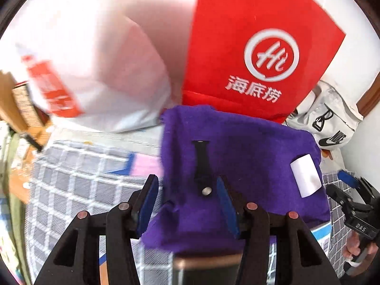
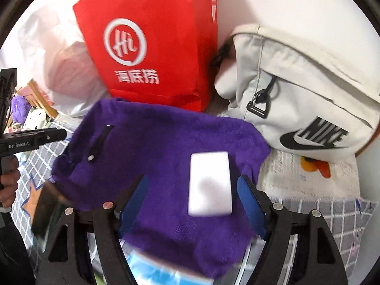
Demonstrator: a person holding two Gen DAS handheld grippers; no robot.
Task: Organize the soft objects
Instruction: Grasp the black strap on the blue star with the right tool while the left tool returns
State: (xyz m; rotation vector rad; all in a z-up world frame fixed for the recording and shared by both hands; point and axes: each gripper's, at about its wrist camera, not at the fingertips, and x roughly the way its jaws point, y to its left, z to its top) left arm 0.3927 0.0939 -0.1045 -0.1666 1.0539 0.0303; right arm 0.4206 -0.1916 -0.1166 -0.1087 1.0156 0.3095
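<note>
A purple fleece cloth (image 1: 242, 166) lies on a checked bedsheet (image 1: 78, 178); it also shows in the right wrist view (image 2: 154, 147). On it lie a black watch strap (image 1: 201, 166) with a metal stud and a white sponge block (image 1: 306, 175). My left gripper (image 1: 187, 201) is open, its blue pads either side of the cloth's near left part and the strap end. My right gripper (image 2: 192, 204) is open around the white sponge (image 2: 210, 182). The strap (image 2: 98, 142) lies to its left.
A red paper bag (image 1: 256, 42) with a white logo stands behind the cloth, a white plastic bag (image 1: 95, 71) to its left. A white Nike bag (image 2: 304, 99) lies at the right by the wall. An orange toy (image 2: 315, 166) sits under it.
</note>
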